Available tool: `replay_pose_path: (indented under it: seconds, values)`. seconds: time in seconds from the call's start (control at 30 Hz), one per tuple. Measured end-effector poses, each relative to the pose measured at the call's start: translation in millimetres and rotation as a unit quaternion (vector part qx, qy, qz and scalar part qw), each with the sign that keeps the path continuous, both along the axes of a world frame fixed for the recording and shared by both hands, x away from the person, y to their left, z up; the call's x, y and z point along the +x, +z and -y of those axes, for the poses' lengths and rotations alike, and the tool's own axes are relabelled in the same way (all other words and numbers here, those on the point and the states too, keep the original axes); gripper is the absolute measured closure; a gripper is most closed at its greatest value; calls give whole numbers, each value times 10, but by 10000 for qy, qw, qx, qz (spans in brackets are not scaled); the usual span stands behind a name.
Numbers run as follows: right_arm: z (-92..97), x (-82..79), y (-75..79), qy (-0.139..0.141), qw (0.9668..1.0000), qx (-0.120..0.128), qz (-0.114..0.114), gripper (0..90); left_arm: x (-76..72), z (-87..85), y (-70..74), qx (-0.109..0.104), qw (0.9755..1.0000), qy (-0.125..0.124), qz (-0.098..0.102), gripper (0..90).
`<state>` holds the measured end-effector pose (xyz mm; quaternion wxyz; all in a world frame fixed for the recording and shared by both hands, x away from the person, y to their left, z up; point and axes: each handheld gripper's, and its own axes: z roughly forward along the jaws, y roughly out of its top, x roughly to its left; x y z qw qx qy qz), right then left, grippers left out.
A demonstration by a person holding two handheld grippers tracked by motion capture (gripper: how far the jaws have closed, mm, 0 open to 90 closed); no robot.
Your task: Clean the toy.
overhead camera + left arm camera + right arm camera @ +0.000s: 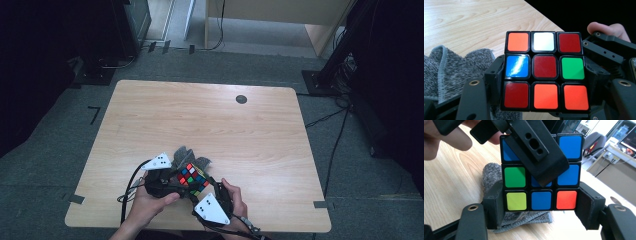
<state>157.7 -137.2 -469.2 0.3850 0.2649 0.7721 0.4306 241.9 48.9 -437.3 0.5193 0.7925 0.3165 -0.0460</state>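
Near the table's (150, 115) front edge, a puzzle cube (192, 179) is held above a grey cloth (182, 154), with the left gripper (544, 82) and right gripper (541, 205) each clamped on its sides.

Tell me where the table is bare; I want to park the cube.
Bare wood runs from the grey cloth up to the dark round spot and out to both side edges. The near edge is crowded: both grippers, cloth and cube.

Wooden table (210, 120) on grey carpet (350, 165), dim surroundings.
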Motion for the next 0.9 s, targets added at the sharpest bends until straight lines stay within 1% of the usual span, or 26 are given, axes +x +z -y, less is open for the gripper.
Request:
replay_pose_path:
  seconds: [0.07,0.13,0.23,0.37,0.43,0.5,0.53,0.57,0.6,0.63,0.67,0.7,0.73,0.77,0.8,0.83,0.9]
  values:
    - [-6,1,-2,5,10000,-26,8,344,16,-6,-7,16,10000,-54,-71,337]
    - [-14,-2,-9,20,9999,-133,51,345,43,-17,-26,41,9997,-137,-184,336]
    - [-35,-10,-25,34,9996,-249,102,345,48,-21,-34,92,9996,-158,-210,332]
    - [-34,-14,-32,89,9994,-305,139,344,29,-24,-17,201,9995,-194,-127,339]
    - [-36,-11,-34,113,9995,-266,161,342,24,-41,1,195,9996,-170,-82,340]
    - [-36,2,-30,164,9996,-174,164,338,29,-74,12,174,9997,-162,-29,341]
    - [-31,8,-27,213,9996,-148,144,334,26,-95,18,201,9997,-118,67,342]
    - [-21,13,-27,258,9995,-146,112,318,26,-128,31,245,9995,36,202,342]
    - [-8,21,-36,269,9995,-151,52,299,39,-177,49,253,9992,191,261,342]
    - [8,31,-54,256,9996,-128,-21,294,62,-246,69,176,9990,307,264,342]
    - [24,48,-79,228,9996,-93,-109,293,87,-320,89,29,9989,404,255,342]
    - [33,73,-106,187,9996,-34,-228,292,107,-393,111,-75,9983,504,277,342]
    - [28,106,-133,128,9991,57,-399,294,122,-467,134,-136,9973,634,341,342]
    - [6,159,-170,78,9977,176,-651,306,132,-506,144,-129,9969,676,393,342]
    - [-13,187,-193,59,9966,232,-785,313,142,-555,152,-134,9961,752,444,342]
    - [-50,223,-231,57,9949,319,-959,320,146,-586,150,-154,9956,799,471,342]
    - [-113,268,-294,64,9916,387,-1229,333,149,-627,135,-210,9950,854,481,341]
